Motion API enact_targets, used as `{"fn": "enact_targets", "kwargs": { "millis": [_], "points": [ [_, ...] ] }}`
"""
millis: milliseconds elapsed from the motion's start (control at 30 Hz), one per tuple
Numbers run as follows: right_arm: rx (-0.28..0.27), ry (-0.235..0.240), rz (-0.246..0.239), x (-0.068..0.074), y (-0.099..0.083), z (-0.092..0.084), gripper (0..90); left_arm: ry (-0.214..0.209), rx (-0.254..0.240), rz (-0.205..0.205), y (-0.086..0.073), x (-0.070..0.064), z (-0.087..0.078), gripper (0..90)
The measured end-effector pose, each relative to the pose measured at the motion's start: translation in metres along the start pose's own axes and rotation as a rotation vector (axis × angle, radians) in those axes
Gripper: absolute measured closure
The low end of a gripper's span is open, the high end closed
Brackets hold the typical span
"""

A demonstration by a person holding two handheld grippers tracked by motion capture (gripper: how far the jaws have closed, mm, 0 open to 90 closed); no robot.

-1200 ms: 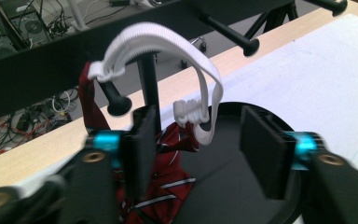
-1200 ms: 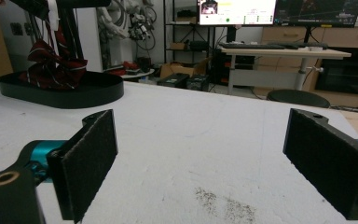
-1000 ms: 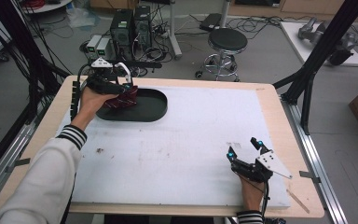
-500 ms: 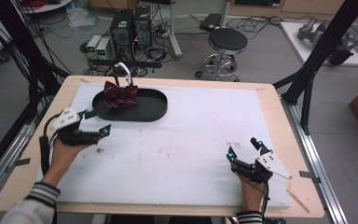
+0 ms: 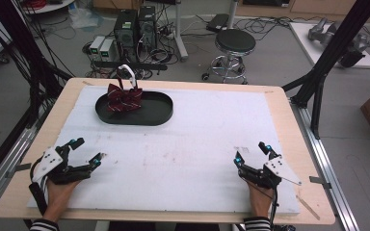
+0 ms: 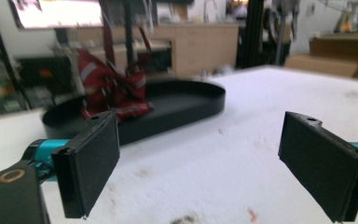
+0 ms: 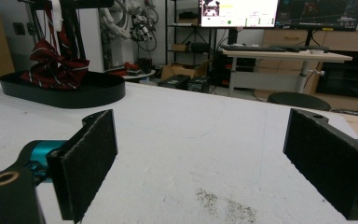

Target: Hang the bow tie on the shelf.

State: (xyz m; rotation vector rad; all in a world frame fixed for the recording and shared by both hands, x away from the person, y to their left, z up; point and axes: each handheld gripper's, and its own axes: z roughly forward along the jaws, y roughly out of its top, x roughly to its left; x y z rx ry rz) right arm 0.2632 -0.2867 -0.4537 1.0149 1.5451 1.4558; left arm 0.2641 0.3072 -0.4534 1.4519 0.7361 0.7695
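So my left tongs (image 5: 87, 153) have let go of the bow tie (image 5: 124, 97), pulled back to the tabletop's near-left corner, spread empty like the right tongs (image 5: 251, 154); tray (image 5: 159, 114) drop looks done.

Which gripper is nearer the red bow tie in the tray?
Left. The left gripper sits near the table's front-left corner; the right gripper is front-right, farther from the bow tie.
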Motion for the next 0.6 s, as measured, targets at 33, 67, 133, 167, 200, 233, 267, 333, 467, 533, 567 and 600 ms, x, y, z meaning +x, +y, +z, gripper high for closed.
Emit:
{"fn": "enact_targets", "kwargs": {
  "millis": [33, 67, 133, 167, 200, 233, 267, 333, 467, 533, 567, 600],
  "points": [
    [-0.001, 0.000, 0.000, 0.0001, -0.0001, 0.0001, 8.9, 0.000, -0.010, -0.005, -0.0003, 0.0004, -0.0013, 12.9],
    [-0.001, -0.001, -0.002, 0.0000, -0.0001, 0.0001, 8.9, 0.000, -0.008, -0.009, -0.0003, 0.0008, -0.0016, 12.8],
    [-0.001, 0.000, -0.002, -0.0002, -0.0001, -0.0001, 8.9, 0.005, -0.008, -0.019, -0.0006, 0.0017, -0.0016, 11.7],
    [-0.001, 0.000, -0.001, -0.0002, -0.0001, -0.0001, 8.8, 0.003, -0.010, -0.023, -0.0007, 0.0022, -0.0017, 10.5],
    [-0.001, 0.000, -0.001, -0.0002, 0.0000, -0.0001, 8.8, 0.003, -0.013, -0.027, -0.0009, 0.0024, -0.0018, 10.3],
    [-0.001, -0.003, -0.001, 0.0001, -0.0001, -0.0001, 8.8, 0.003, -0.015, -0.027, -0.0009, 0.0025, -0.0020, 9.5],
    [0.000, -0.002, 0.001, 0.0003, -0.0001, -0.0002, 8.8, 0.001, -0.013, -0.025, -0.0009, 0.0023, -0.0019, 7.7],
    [0.003, -0.001, 0.004, 0.0007, -0.0001, -0.0004, 8.9, -0.004, -0.011, -0.019, -0.0008, 0.0021, -0.0016, 7.0],
    [0.006, 0.000, 0.006, 0.0012, 0.0000, -0.0005, 8.9, 0.004, -0.007, -0.010, -0.0006, 0.0012, -0.0014, 6.9],
    [0.004, -0.001, 0.003, 0.0012, 0.0000, -0.0004, 8.8, 0.009, -0.005, -0.016, -0.0007, 0.0012, -0.0010, 6.9],
    [0.004, -0.001, 0.002, 0.0011, 0.0000, -0.0004, 8.9, 0.009, -0.006, -0.020, -0.0006, 0.0014, -0.0010, 6.9],
    [0.004, 0.000, 0.002, 0.0012, 0.0000, -0.0004, 8.8, 0.011, -0.007, -0.022, -0.0007, 0.0015, -0.0010, 6.9]
  ]
}}
